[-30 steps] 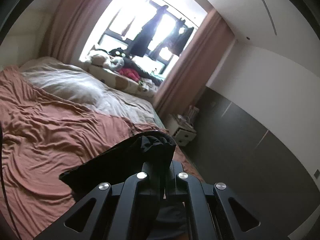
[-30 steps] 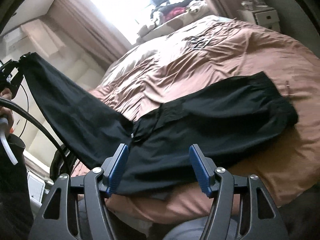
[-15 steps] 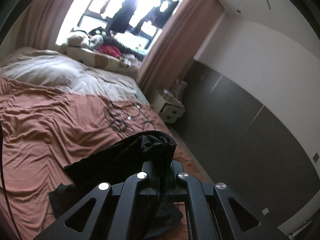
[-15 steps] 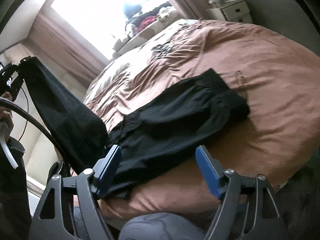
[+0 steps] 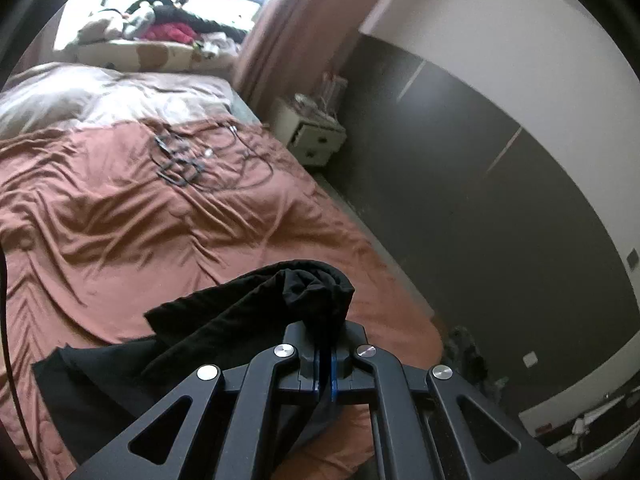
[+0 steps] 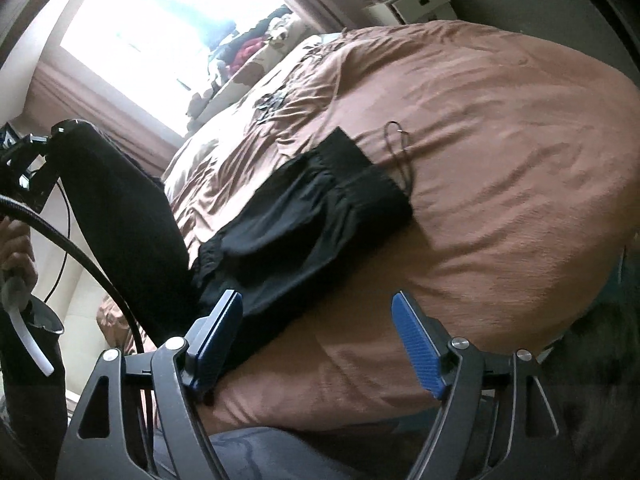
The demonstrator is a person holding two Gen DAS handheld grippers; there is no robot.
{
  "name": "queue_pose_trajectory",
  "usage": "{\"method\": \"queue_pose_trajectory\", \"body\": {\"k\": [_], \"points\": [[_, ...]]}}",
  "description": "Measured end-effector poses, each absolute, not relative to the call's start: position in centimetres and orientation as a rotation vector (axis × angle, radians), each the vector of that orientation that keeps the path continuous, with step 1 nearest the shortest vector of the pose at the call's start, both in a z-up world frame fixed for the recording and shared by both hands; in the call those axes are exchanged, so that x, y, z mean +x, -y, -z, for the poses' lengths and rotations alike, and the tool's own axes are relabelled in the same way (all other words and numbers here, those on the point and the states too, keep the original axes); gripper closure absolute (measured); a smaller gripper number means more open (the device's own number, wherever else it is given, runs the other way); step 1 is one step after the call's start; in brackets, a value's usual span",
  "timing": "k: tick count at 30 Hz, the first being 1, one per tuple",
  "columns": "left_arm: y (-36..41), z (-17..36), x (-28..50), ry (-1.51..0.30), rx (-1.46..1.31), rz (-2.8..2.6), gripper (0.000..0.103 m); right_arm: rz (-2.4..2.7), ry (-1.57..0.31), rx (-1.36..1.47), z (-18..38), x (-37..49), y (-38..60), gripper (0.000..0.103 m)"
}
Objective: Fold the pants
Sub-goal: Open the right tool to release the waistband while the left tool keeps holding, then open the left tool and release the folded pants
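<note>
Our left tongs [image 5: 325, 354] pinch one bunched leg of the black pants [image 6: 320, 216], lifted above the bed [image 6: 500, 160]. Our right tongs [image 6: 316, 340] gape wide, empty, near the pants lying there; we read no writing anywhere.

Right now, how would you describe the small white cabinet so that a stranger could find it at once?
Start from the bed with the rust-brown cover. Follow its far right edge toward the pink curtain by the window. There, against the dark grey wall, stands the white bedside cabinet; it is the only white, boxy piece with drawers, and it carries clear items on top.
</note>
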State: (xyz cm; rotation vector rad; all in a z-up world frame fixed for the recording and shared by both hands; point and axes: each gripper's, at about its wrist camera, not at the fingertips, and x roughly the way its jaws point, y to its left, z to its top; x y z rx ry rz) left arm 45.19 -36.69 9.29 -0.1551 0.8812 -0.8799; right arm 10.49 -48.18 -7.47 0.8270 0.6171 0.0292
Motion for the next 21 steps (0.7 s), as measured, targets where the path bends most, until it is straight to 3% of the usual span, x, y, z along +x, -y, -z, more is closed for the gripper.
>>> {"method": "queue_pose_trajectory", "body": {"k": [14, 15, 17, 18, 19, 21], "points": [[44.9, -2.1, 42.2, -1.051, -0.042, 0.986, 0.099, -0.003, -0.653, 0.863, 8.8, 10.0, 49.6, 0.027], [45.3, -1.6, 42.1, -1.071, -0.022, 0.977, 0.096, -0.003, -0.654, 0.862, 8.9, 10.1, 49.5, 0.027], [45.8, -0.2, 41.8, -1.136, 0.003, 0.978, 0.076, -0.002, -0.658, 0.862, 8.8, 10.1, 49.5, 0.027], [45.9, 0.3, 41.8, -1.162, 0.006, 0.986, 0.058, -0.003, -0.659, 0.859, 8.8, 10.1, 49.4, 0.027], [45.6, 0.6, 41.7, -1.175, 0.003, 0.99, 0.048, -0.005, -0.66, 0.854, 8.7, 10.1, 49.4, 0.027], [44.5, 0.9, 41.4, -1.168, -0.009, 0.991, 0.045, -0.009, -0.659, 0.845, 8.7, 10.1, 49.3, 0.027]]}}
